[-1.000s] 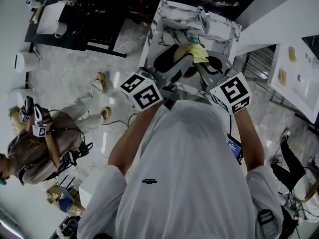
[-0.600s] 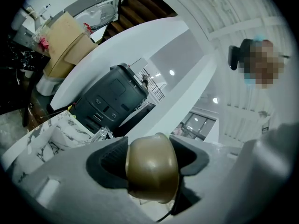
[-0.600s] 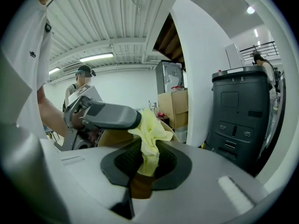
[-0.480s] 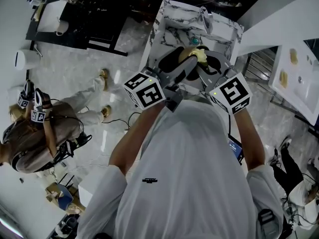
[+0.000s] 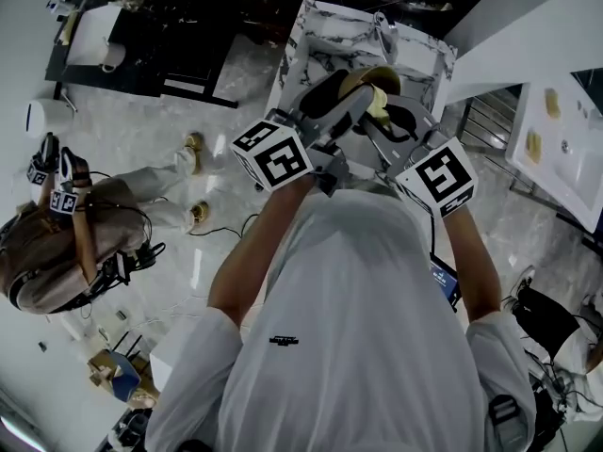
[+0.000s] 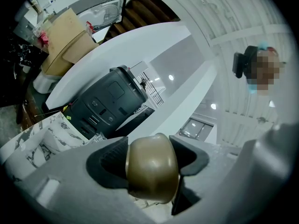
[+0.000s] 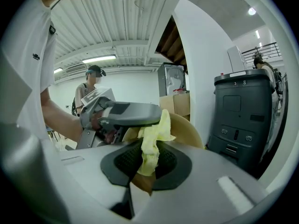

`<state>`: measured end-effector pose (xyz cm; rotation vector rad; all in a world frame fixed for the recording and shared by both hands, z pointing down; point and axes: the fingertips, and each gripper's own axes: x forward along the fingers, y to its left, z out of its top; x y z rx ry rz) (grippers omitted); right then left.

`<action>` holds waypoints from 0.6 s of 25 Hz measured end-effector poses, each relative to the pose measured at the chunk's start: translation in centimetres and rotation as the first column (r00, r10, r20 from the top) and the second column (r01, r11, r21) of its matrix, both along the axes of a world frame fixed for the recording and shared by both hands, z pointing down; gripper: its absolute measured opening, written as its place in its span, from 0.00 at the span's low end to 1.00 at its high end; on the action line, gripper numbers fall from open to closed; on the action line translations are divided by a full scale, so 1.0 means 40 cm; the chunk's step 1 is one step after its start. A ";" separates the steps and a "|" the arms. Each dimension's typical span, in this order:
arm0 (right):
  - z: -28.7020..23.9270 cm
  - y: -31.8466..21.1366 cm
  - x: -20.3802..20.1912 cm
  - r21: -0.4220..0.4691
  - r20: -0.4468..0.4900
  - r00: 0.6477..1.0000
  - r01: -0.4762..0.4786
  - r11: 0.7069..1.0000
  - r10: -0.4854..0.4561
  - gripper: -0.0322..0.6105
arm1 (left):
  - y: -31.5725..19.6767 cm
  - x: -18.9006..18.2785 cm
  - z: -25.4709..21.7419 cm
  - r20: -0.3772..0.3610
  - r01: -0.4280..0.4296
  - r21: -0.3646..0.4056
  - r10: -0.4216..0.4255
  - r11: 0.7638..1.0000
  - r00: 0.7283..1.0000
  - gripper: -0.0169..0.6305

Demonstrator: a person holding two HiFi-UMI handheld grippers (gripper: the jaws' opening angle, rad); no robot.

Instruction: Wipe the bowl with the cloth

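My left gripper (image 5: 353,102) is shut on the rim of an olive-brown bowl (image 5: 364,79), held tilted in the air above the marble table (image 5: 330,26). In the left gripper view the bowl (image 6: 152,171) fills the gap between the jaws of the left gripper (image 6: 152,164). My right gripper (image 5: 382,125) is shut on a yellow cloth (image 5: 379,106) that is pressed against the bowl. Seen from the right gripper view, the cloth (image 7: 152,146) hangs between the jaws of the right gripper (image 7: 147,160), with the bowl (image 7: 187,127) just behind it and the left gripper (image 7: 126,113) above.
A dark grey machine (image 7: 245,113) stands at the right in the right gripper view. Cardboard boxes (image 6: 65,36) sit in the background. A person (image 5: 66,252) sits on the floor to the left. A white counter (image 5: 565,139) lies at the right.
My left gripper has lifted and tilted the bowl upward and away. The yellow cloth has slid from the bowl's top to its lower right side.
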<state>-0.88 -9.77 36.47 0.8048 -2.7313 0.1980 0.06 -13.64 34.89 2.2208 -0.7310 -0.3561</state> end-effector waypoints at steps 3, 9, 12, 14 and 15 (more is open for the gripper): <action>0.000 0.002 -0.004 0.007 -0.013 1.000 0.008 1.000 -0.008 0.12 | -0.011 -0.020 -0.029 -0.012 0.022 0.013 -0.022 1.000 1.000 0.46; 0.000 0.000 -0.004 0.016 -0.033 0.999 0.017 1.000 -0.016 0.12 | -0.014 -0.069 -0.049 -0.005 0.063 0.028 -0.063 0.998 0.998 0.46; 0.005 -0.001 -0.004 0.019 -0.042 0.999 0.014 1.000 -0.014 0.12 | 0.003 -0.089 -0.051 -0.003 0.075 0.031 -0.074 0.997 0.997 0.46; 0.004 -0.009 0.001 0.024 -0.040 0.999 0.013 1.000 -0.012 0.12 | 0.012 -0.089 -0.054 0.006 0.079 0.038 -0.079 0.996 0.997 0.46; 0.002 -0.014 0.005 0.027 -0.038 0.999 0.013 1.000 -0.012 0.12 | 0.015 -0.088 -0.056 0.010 0.080 0.041 -0.081 0.996 0.997 0.46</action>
